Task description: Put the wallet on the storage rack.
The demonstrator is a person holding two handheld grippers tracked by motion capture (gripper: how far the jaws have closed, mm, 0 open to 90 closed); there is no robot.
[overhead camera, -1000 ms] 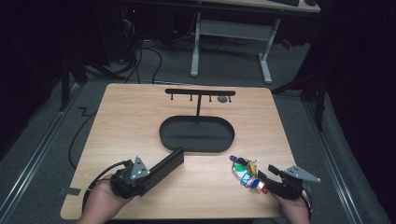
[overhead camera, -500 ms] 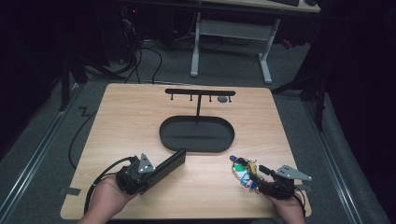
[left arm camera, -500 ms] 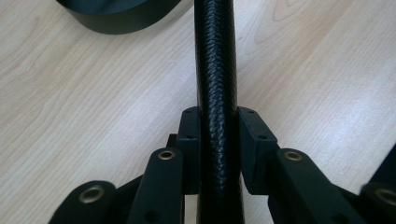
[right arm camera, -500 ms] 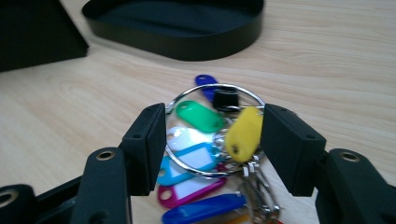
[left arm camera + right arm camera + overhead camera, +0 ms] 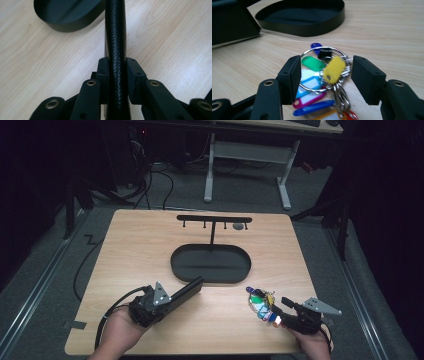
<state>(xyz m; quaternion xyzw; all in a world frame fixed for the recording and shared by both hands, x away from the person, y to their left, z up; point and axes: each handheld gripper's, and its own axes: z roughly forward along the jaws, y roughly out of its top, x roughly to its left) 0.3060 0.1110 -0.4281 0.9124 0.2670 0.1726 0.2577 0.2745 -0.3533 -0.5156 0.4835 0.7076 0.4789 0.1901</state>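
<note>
The left gripper (image 5: 117,75) has just been closing its jaws, and they now pinch a black case (image 5: 115,37) between them. The case is long, slim and flat-sided, covered in a woven, leather-like grain, its narrow edge rounded. From the high view the case (image 5: 187,291) juts out of the left gripper (image 5: 170,301) toward the middle of the table, its far end at the near rim of the tray (image 5: 210,264). That tray is a shallow black oval with a low upright wall and a matte inside; a thin black stand (image 5: 213,219) rises at its back edge, with a straight top bar and small pegs hanging under it.

Over on the other side, the right gripper (image 5: 325,75) stands with its jaws wide apart, pads touching nothing. Between them lies a bunch of key tags (image 5: 322,82) on the table: a thin shiny wire ring threaded with flat plastic tags in yellow, green, blue, pink and white, each a rounded oblong with a small hole. In the high view the bunch (image 5: 261,303) rests near the front right of the table (image 5: 130,250), a pale light wood-grain top with rounded corners, just ahead of the right gripper (image 5: 284,306).
</note>
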